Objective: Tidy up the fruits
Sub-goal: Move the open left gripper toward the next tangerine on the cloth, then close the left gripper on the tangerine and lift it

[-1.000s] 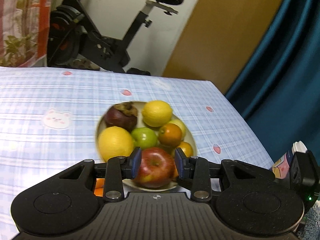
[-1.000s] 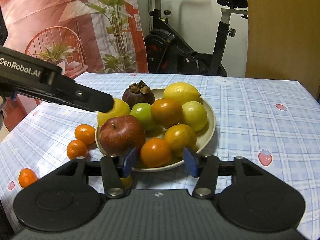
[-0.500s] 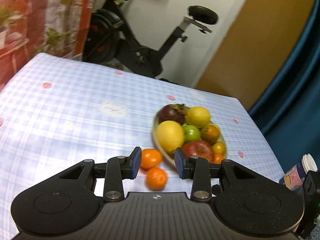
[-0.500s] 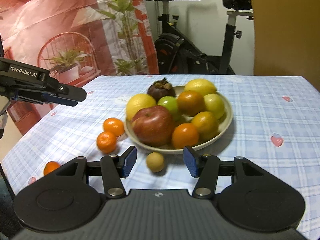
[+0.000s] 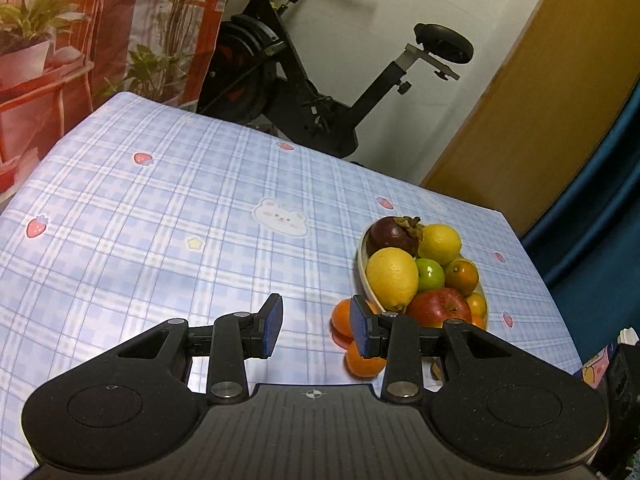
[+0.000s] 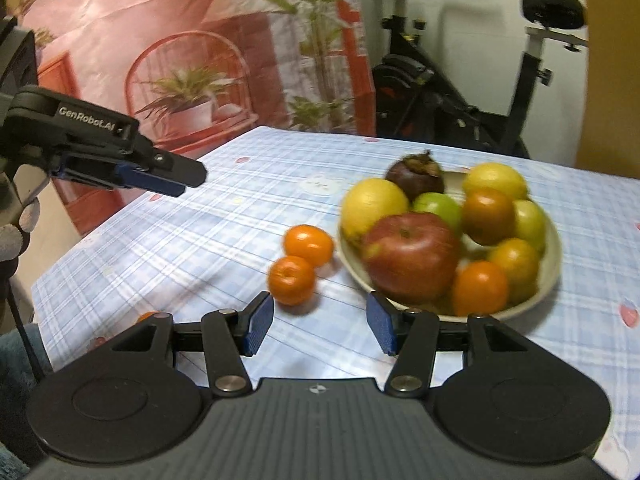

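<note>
A cream plate (image 5: 362, 268) holds a red apple (image 5: 438, 308), two lemons, a mangosteen (image 5: 394, 232), a green fruit and several oranges. Two mandarins (image 5: 342, 316) lie on the checked cloth just left of the plate, the nearer one (image 5: 362, 360) partly behind my left gripper's right finger. My left gripper (image 5: 316, 326) hovers over bare cloth, pads apart, nothing between them. In the right wrist view the plate (image 6: 554, 264) sits right of centre and the mandarins (image 6: 291, 280) just beyond my right gripper (image 6: 320, 322), which is open and empty. The left gripper (image 6: 160, 178) shows at far left.
A third mandarin (image 6: 148, 316) peeks out near the table's left front edge. A colourful bottle (image 5: 600, 364) stands at the right edge. An exercise bike (image 5: 320, 92), a printed red hanging and a blue curtain lie beyond the table. A gloved hand (image 6: 16, 232) holds the left gripper.
The left gripper has pulled back from the plate and swung left, so the plate now lies to its right. The right gripper has also swung left, from the plate toward the two mandarins.
</note>
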Tool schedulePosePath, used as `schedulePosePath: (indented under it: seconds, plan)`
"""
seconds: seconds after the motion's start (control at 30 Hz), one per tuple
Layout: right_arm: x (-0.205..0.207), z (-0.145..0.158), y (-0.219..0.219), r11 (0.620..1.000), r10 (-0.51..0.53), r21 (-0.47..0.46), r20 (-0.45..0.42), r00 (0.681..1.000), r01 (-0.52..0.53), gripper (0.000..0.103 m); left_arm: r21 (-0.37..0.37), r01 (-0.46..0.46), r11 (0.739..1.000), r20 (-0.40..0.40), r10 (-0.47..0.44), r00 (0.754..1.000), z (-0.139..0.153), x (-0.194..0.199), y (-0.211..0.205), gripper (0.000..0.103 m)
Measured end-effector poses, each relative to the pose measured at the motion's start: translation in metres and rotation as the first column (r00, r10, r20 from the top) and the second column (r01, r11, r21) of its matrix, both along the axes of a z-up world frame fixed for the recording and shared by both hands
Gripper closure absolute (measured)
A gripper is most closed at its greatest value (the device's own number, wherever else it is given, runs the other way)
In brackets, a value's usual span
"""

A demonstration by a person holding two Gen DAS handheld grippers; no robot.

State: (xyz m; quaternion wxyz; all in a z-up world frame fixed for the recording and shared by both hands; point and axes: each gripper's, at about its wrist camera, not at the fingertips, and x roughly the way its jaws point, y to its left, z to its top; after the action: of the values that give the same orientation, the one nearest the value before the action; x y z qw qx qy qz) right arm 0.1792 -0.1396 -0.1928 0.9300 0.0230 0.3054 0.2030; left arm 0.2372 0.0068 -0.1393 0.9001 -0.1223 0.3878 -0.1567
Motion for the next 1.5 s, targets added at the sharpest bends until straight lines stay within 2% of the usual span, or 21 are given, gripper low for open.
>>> schedulePosePath:
  seconds: [0.2, 0.33, 0.43, 0.57, 0.6, 0.77, 1.13, 1.27, 1.5]
  plan:
    - [0.015, 0.000, 0.019, 0.998, 0.053, -0.031, 0.009, 0.999, -0.053, 0.048, -0.009, -0.007, 1.000, -0.019, 0.007, 1.000, -0.011, 0.011, 0.004, 0.064]
    - [0.020, 0.000, 0.023, 0.998, 0.061, -0.026, 0.003, 0.998, -0.061, 0.050, 0.016, 0.047, 0.999, -0.027, -0.046, 0.999, -0.020, 0.033, -0.010, 0.064]
    - [0.020, -0.001, 0.022, 0.998, 0.056, -0.025, -0.010, 0.998, -0.056, 0.050, -0.012, 0.094, 0.995, -0.040, -0.095, 0.995, -0.028, 0.048, -0.024, 0.064]
    - [0.017, -0.003, 0.013, 1.000, 0.027, -0.010, -0.033, 0.999, -0.027, 0.050, -0.031, 0.132, 0.991, -0.063, -0.134, 0.989, -0.038, 0.059, -0.043, 0.052]
    - [0.016, -0.004, 0.012, 1.000, 0.019, -0.007, -0.039, 0.999, -0.019, 0.050, -0.034, 0.143, 0.989, -0.069, -0.145, 0.987, -0.041, 0.061, -0.047, 0.051]
    - [0.013, -0.006, 0.005, 1.000, -0.008, -0.003, -0.053, 0.999, 0.008, 0.050, -0.021, 0.183, 0.983, -0.098, -0.184, 0.978, -0.053, 0.062, -0.060, 0.051]
    - [0.005, -0.008, -0.001, 0.999, -0.036, 0.005, -0.065, 0.997, 0.036, 0.050, -0.005, 0.177, 0.984, -0.132, -0.177, 0.975, -0.069, 0.062, -0.060, 0.053]
    - [0.004, -0.009, -0.001, 0.999, -0.036, 0.006, -0.068, 0.997, 0.037, 0.050, -0.022, 0.183, 0.983, -0.136, -0.184, 0.973, -0.070, 0.063, -0.057, 0.060]
    - [0.013, -0.008, 0.010, 1.000, 0.001, -0.012, -0.062, 0.998, -0.002, 0.050, -0.028, 0.205, 0.978, -0.140, -0.207, 0.968, -0.067, 0.058, -0.054, 0.064]
